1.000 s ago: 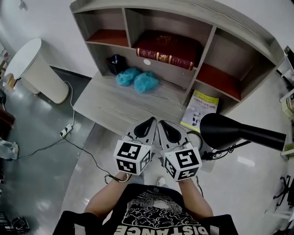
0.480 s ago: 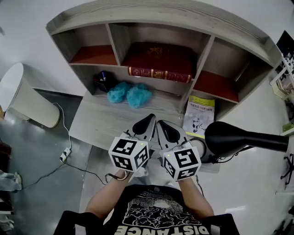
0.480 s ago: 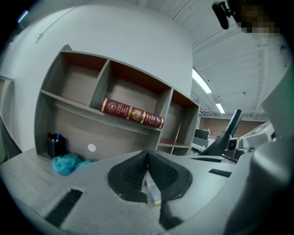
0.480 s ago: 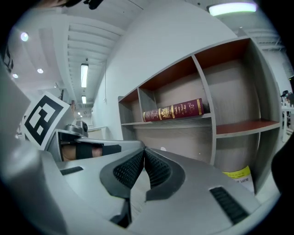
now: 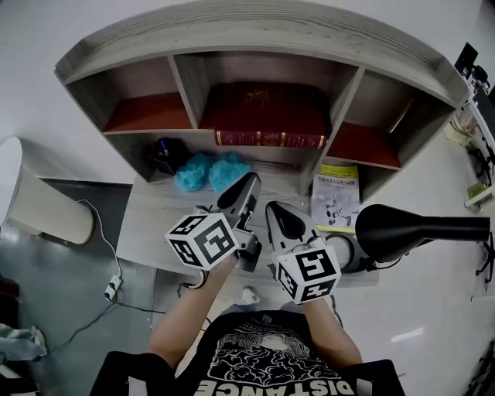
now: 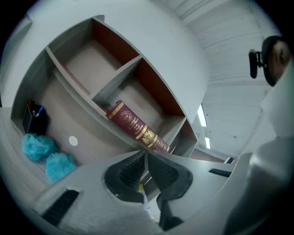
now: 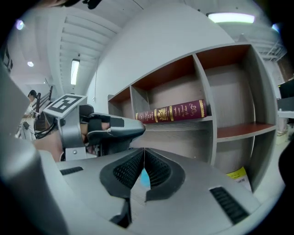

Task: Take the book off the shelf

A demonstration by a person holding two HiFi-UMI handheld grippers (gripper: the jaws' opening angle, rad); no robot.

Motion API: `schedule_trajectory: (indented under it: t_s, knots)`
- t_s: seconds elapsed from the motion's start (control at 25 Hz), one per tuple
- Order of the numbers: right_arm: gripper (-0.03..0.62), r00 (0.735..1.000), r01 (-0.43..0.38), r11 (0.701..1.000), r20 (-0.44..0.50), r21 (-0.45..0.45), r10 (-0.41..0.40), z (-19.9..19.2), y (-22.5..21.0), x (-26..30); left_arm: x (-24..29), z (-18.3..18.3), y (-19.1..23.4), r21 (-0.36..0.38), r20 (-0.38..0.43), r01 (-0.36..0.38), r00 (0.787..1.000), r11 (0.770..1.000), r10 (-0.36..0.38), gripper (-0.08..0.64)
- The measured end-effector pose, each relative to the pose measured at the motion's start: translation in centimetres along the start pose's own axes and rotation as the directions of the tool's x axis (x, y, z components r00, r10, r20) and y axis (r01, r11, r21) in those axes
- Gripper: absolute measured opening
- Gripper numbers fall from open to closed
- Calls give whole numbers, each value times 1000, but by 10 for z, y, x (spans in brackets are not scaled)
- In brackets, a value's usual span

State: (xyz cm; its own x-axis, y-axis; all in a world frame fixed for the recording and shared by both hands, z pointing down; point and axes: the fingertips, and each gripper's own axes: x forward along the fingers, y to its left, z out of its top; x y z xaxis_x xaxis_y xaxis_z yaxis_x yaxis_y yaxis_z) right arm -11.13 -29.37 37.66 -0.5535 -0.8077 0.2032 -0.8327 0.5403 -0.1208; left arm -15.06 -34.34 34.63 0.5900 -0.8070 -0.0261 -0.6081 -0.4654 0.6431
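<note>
In the head view, the shelf [image 5: 255, 23] stands at the back of a grey desk [image 5: 151, 232] and has three compartments side by side. The book [image 5: 267, 116], dark red with gold print on its spine, lies flat in the middle compartment with the spine facing out. Below it on the desk sit two turquoise balls [image 5: 210, 171] with a black pen holder [image 5: 164, 151] just to their left. A yellow-green booklet [image 5: 337, 193] lies under the right compartment, near a black lamp head [image 5: 402, 230]. The left gripper [image 5: 250, 181] and the right gripper [image 5: 273, 209] are side by side over the desk, both well short of the book, the left one reaching further forward.

In the left gripper view, the jaws [image 6: 146, 154] are pressed together with nothing between them. The book [image 6: 138, 128] rests on its shelf board beyond the tips, untouched.

In the right gripper view, the jaws [image 7: 144, 149] are likewise closed and empty. The book [image 7: 172, 112] lies flat in the middle compartment ahead, and the left gripper [image 7: 141, 128] shows at the left, its tip apart from the book.
</note>
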Motion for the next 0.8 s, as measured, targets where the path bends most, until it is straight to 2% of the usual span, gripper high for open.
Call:
schedule_trajectory:
  t_s: [0.08,0.16,0.24,0.4,0.6,0.68,0.8]
  knots:
    - [17,1000,19,1000,-2,-3,-19,0,-2,2,6,7,4,-73,18,24,1000,997,-22,14]
    - [17,999,36,999,-2,-8,-36,2,-4,3,13,13,7,-149,36,56,998,987,-52,72]
    - [17,999,50,999,0,-10,-50,4,-7,3,20,18,8,-244,56,103,994,964,-92,153]
    - [17,997,74,997,1,-13,-74,6,-12,2,32,28,11,-385,105,154,987,910,-123,207]
    - [17,996,88,996,5,-4,-88,7,-17,3,45,41,22,-477,151,162,983,864,-101,265]
    - [17,996,90,996,6,-3,-90,7,-18,4,50,43,27,-517,157,163,983,840,-94,279]
    - [17,996,90,996,4,-5,-90,7,-17,5,58,46,33,-554,161,159,984,817,-82,288]
